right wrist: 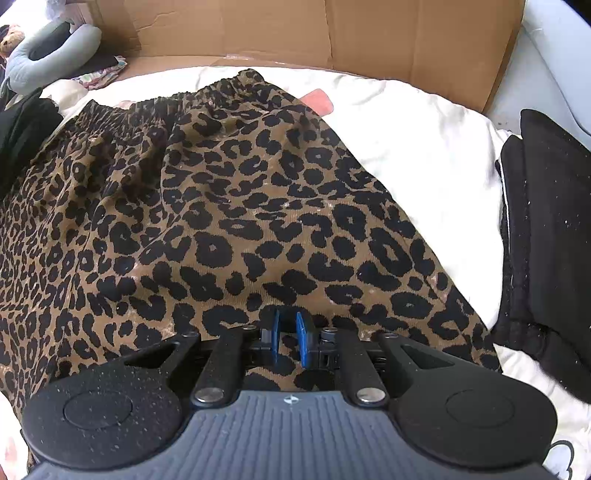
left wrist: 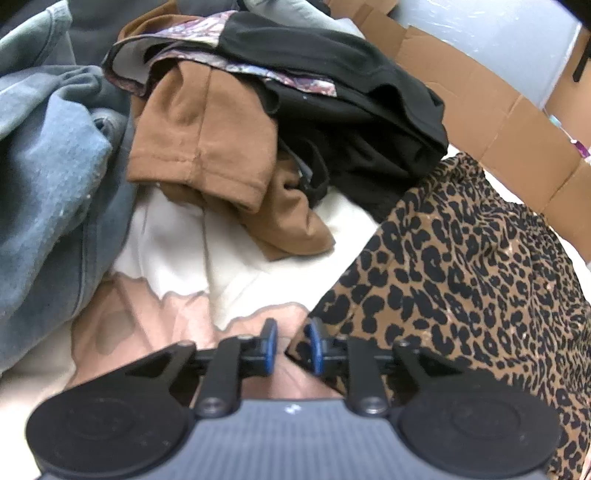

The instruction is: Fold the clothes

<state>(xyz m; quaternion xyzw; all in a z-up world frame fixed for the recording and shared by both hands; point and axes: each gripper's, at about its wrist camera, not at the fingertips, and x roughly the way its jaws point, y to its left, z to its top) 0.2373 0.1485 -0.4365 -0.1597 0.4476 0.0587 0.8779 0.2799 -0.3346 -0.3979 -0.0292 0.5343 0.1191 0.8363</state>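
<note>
A white sheet carries the leopard skirt, spread centrally. Both the left gripper and right gripper sit slightly parted, holding nothing; a shallow pinch could slip off the hem.

The leopard-print garment lies spread (elastic waistband farthest away) on the white bedding.

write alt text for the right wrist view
A leopard-print garment lies spread over a white bedsheet, with the right gripper low over its near edge, jaws slightly apart. Cardboard stands behind; black clothing lies at right.
</note>
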